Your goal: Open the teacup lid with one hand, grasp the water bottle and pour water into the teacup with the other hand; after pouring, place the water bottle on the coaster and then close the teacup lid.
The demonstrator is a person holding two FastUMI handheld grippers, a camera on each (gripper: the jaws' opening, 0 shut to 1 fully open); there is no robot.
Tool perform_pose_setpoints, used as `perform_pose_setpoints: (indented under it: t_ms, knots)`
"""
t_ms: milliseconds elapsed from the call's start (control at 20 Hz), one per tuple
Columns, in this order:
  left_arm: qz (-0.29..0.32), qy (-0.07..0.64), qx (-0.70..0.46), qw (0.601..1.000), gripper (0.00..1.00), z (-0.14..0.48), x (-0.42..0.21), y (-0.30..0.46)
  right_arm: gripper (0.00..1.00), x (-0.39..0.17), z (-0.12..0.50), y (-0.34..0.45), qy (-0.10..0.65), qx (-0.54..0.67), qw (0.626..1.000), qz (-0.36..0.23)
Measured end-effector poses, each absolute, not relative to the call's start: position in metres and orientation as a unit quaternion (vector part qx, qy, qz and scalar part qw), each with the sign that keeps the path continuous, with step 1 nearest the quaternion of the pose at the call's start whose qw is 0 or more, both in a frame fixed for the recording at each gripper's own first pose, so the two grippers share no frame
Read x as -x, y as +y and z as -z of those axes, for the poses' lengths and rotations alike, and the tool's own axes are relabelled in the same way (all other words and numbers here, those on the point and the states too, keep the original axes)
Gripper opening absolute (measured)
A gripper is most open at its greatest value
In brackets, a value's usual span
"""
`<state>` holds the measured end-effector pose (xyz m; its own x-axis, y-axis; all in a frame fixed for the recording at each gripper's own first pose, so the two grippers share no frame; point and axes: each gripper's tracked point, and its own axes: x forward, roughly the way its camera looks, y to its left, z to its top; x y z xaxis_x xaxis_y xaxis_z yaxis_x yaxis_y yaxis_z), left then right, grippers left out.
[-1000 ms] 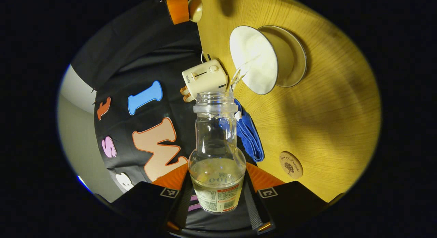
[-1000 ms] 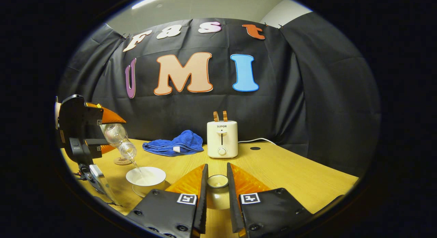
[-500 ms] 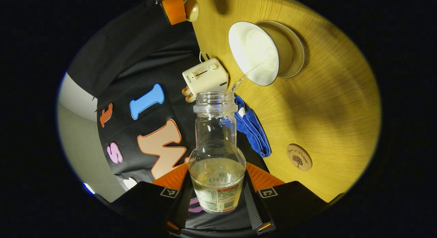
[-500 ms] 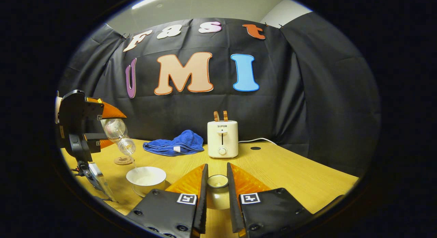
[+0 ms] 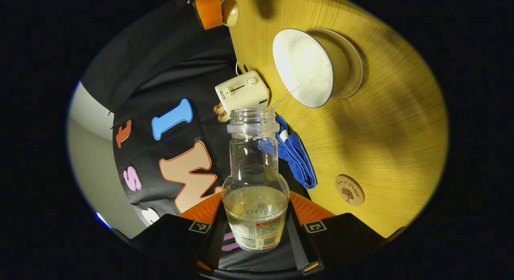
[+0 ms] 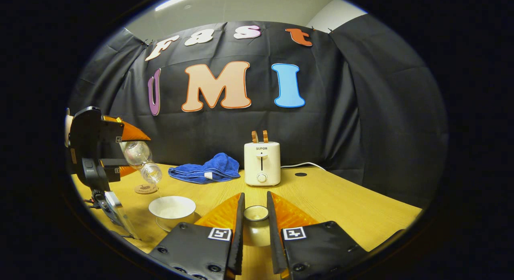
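Water bottle (image 5: pixel 255 179): one, clear, uncapped, partly filled, clamped at its lower body between both fingers of the left gripper (image 5: pixel 255 227). In the right gripper view the same bottle (image 6: pixel 141 161) is tilted mouth-down above and just to the left of the teacup, held by the left gripper (image 6: pixel 120 151). A thin thread of water runs from the bottle mouth to the cup in the left gripper view.

Teacup (image 6: pixel 172 207): one, white, uncovered, standing on one saucer (image 6: pixel 160 223) on the wooden table (image 6: pixel 341 207). In the left gripper view the teacup (image 5: pixel 303 67) shows its white interior, with the saucer (image 5: pixel 351 67) behind it.

Teacup lid (image 6: pixel 256 225): one, held off the cup with its round knob pinched between both fingers of the right gripper (image 6: pixel 255 231). It is well to the right of the teacup. In the left gripper view the knob and an orange finger of the right gripper (image 5: pixel 209 7) appear at the top edge.

Coaster (image 5: pixel 350 190): one, round, wooden, lying bare on the table, well apart from the teacup. In the right gripper view the coaster (image 6: pixel 145 189) lies behind the cup.

Other items on the table: one white toaster (image 6: pixel 262 163) with its cord, and one crumpled blue cloth (image 6: pixel 207 169) just to its left.
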<state>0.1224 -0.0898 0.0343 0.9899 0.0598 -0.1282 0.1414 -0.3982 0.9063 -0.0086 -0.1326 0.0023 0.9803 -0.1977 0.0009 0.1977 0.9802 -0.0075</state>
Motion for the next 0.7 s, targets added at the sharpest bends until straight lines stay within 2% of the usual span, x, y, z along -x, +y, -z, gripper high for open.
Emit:
perform_pose_setpoints:
  t_ms: [350, 700]
  knots:
    - [0.056, 0.087, -0.763, 0.638, 0.68, -0.004, -0.122, -0.080, 0.32, 0.009, -0.002, -0.133, -0.001, 0.004, 0.995, 0.099]
    - [0.047, 0.069, -0.568, 0.819, 0.68, 0.003, -0.128, -0.071, 0.33, 0.009, -0.002, -0.133, 0.000, 0.004, 0.995, 0.099]
